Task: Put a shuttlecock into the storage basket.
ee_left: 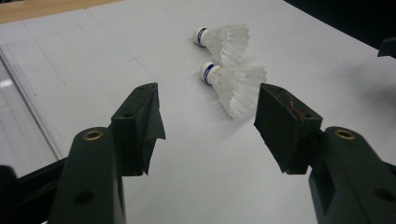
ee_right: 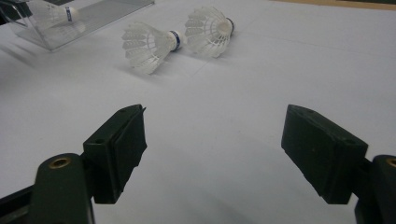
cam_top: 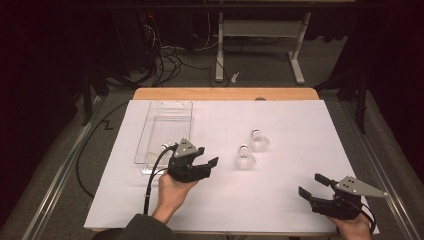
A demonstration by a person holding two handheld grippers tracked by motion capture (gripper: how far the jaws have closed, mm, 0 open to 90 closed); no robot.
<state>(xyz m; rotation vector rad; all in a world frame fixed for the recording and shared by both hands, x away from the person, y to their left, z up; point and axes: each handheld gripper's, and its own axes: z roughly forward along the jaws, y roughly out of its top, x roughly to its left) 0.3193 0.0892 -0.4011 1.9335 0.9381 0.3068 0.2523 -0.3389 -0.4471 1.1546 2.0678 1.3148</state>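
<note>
Shuttlecocks, two of them, lie on their sides near the middle of the desk (cam_top: 300, 200), just beside each other; a third shows in the right gripper view inside the clear plastic box (cam_top: 165, 131) toward the far left corner. The nearer shuttlecock (ee_left: 232, 86) lies straight ahead of the left gripper (ee_left: 208, 122), just beyond its jaws, which stand spread wide with nothing between them. Its long axis runs slantwise to those jaws: cork tip pointing away and left toward the box, feather skirt fanned back toward the right jaw. The farther shuttlecock (ee_left: 223, 41) lies much the same way behind it. The left gripper is plainly the closer; the right gripper (cam_top: 311, 186) sits well apart by the near right corner, jaws also spread and empty. I judge the left makes the pick. Each cork carries a blue band; any lettering is too small to read.
</note>
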